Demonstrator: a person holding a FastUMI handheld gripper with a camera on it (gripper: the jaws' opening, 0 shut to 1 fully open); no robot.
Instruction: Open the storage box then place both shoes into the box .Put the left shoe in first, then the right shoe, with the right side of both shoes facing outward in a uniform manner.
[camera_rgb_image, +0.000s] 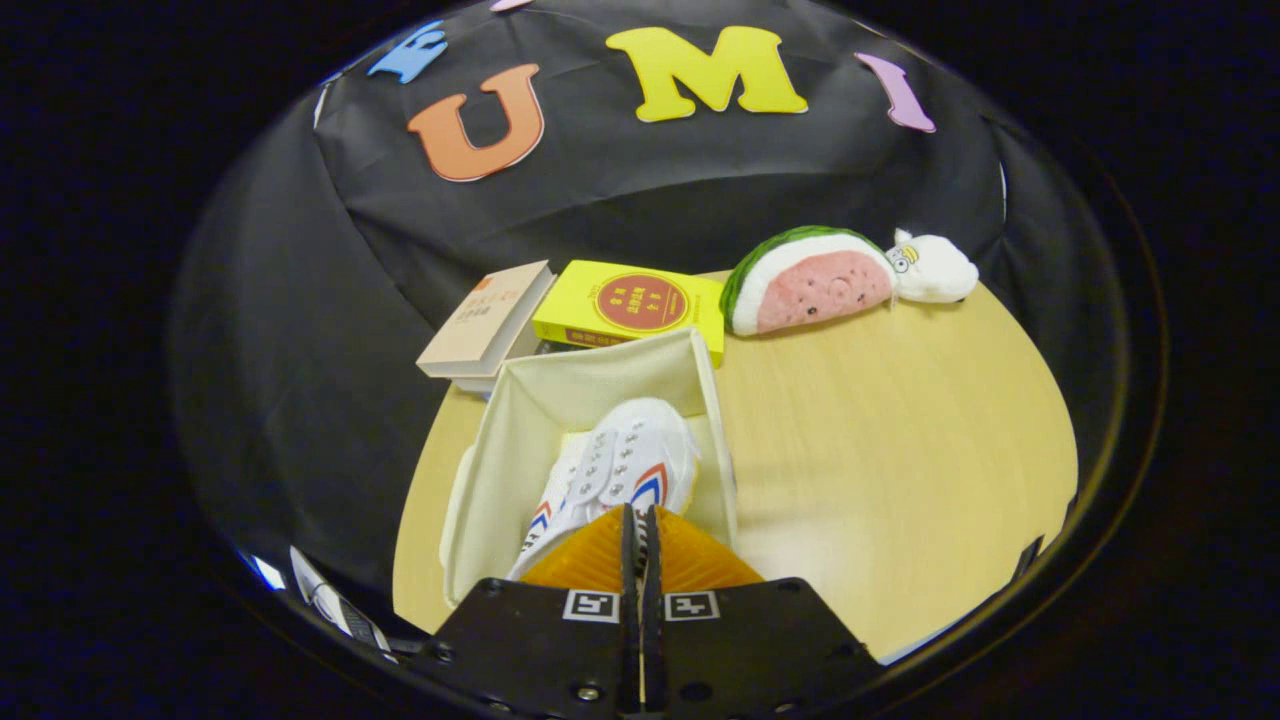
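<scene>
On the counter (900, 420), our gripper (640, 520), fingers together on a shoe (625, 465), should lower it flat inside the box (500, 440) at centre frame.

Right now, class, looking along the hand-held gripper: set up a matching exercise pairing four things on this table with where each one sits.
Things:
1. white shoe
2. yellow book
3. watermelon plush
4. hand-held gripper

Places:
A. fingers shut together, just above the shoe's near end
B. inside the open storage box
C. beside the white plush, beyond the box
D. right behind the box's far wall

Pairs: 1-B, 2-D, 3-C, 4-A
</scene>
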